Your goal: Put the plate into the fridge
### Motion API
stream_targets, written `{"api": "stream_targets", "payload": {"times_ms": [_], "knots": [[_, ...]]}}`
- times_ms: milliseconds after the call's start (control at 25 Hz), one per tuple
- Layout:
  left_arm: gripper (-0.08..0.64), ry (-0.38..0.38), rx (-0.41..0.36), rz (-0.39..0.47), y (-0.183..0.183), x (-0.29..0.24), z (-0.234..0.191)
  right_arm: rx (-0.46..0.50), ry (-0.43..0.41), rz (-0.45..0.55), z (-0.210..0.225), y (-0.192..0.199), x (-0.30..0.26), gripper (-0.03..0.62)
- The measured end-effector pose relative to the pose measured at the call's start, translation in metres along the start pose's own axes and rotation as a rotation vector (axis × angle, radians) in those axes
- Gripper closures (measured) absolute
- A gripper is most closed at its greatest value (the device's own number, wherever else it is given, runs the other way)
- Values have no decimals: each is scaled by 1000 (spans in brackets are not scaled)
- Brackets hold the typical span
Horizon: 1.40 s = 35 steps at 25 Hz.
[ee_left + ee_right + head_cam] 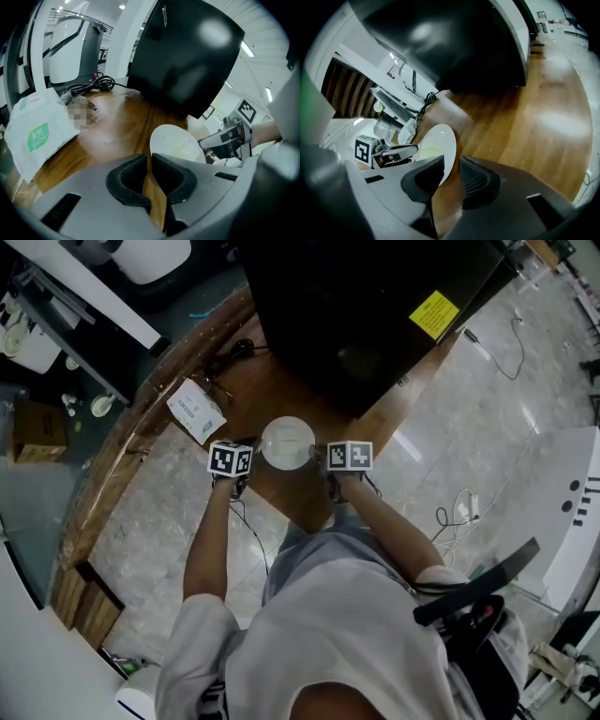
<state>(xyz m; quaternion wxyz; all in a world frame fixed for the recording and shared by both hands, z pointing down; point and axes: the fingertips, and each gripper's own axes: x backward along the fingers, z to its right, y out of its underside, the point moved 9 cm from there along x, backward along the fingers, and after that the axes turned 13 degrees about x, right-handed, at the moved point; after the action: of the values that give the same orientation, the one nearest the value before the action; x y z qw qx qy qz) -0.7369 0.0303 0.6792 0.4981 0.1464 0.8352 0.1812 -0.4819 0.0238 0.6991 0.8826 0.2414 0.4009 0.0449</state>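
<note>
**Slick plate wants a rim grip**

The white plate point(287, 442) lies between both grippers. The left gripper point(150, 164) has its fingers almost pressed together on nothing, with the plate beyond them to the right. The right gripper point(452, 171) has its fingers spread, the rim beside its left finger. The plate is probably stiff, glazed and breakable, so pinch the rim.

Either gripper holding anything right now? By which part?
Nothing held. The right gripper has jaws apart with the plate rim at their mouth, unclamped; the left gripper is shut on nothing, beside it.
</note>
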Motion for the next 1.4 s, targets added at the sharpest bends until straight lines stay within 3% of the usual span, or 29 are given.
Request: {"api": "stream_targets", "payload": {"times_ms": [360, 440, 680, 880, 1000, 1200, 1400], "knots": [[538, 32, 4, 29, 1, 0, -3, -226, -103, 66, -2, 6, -11, 491], [538, 38, 20, 38, 2, 1, -4, -273, -131, 80, 2, 8, -11, 517], [540, 21, 17, 57, 7, -1, -5, -382, -300, 103, 4, 15, -19, 551], [540, 23, 36, 57, 9, -3, -3, -386, -256, 168, 3, 12, -21, 563], [540, 4, 33, 78, 15, 0, 4, -381, -281, 155, 4, 17, -15, 567], [538, -67, -51, 124, 27, 0, 23, -383, -285, 159, 7, 29, -4, 569], [538, -146, -112, 230, 26, -1, 27, -366, -301, 156, 4, 20, -9, 569]]}}
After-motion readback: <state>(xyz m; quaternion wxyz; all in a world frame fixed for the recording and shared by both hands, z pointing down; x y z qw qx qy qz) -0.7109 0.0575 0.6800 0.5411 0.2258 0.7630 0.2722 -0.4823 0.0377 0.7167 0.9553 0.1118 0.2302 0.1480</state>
